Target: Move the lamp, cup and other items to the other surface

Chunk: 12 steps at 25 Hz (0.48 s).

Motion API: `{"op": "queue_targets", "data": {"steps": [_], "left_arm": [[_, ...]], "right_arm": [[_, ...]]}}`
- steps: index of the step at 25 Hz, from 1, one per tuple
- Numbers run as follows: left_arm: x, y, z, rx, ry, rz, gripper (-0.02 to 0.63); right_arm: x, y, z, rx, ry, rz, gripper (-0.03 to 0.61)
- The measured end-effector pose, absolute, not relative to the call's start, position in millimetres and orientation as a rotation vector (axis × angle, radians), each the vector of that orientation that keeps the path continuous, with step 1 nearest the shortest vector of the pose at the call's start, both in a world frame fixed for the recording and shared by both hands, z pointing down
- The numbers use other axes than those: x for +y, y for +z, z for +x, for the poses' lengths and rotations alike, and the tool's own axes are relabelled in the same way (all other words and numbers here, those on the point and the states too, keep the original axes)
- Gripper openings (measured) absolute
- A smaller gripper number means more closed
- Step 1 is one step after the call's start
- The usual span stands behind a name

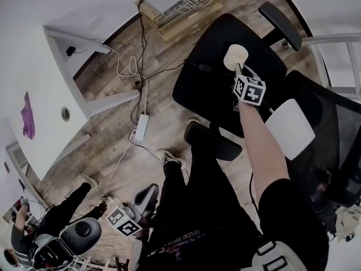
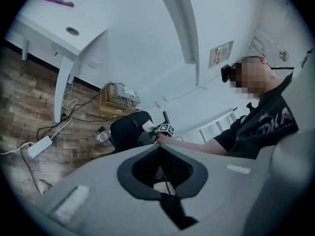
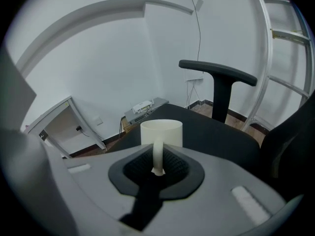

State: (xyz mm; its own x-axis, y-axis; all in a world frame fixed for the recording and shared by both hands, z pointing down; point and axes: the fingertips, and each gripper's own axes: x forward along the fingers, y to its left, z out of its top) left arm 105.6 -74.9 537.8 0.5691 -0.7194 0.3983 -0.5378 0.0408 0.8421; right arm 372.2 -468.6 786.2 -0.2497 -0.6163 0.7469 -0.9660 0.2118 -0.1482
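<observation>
While the right gripper point(image 1: 240, 70) pinches the cream cup point(image 1: 236, 56) by its handle above the office chair seat point(image 1: 206, 92) at one o'clock, placing looks next: lower it upright, then release; left gripper point(image 2: 157, 149) pressed together, empty

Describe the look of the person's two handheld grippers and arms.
Both the left gripper and the right gripper have pale grey moulded jaws lined with black textured pads, each jaw bearing a small pale rectangular patch. Each carries a cube with black-and-white square markers. The right forearm is bare below a black short sleeve.
</observation>
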Motion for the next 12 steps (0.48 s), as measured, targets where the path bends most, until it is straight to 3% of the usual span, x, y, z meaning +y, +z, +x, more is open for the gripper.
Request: {"op": "queue_targets", "data": {"steps": [12], "left_arm": [[-61,533,109,-1.126,-0.222,1.606,-0.005]], "right_arm": [[-452,796,371,-1.941,0.842,1.455,0.051]]}}
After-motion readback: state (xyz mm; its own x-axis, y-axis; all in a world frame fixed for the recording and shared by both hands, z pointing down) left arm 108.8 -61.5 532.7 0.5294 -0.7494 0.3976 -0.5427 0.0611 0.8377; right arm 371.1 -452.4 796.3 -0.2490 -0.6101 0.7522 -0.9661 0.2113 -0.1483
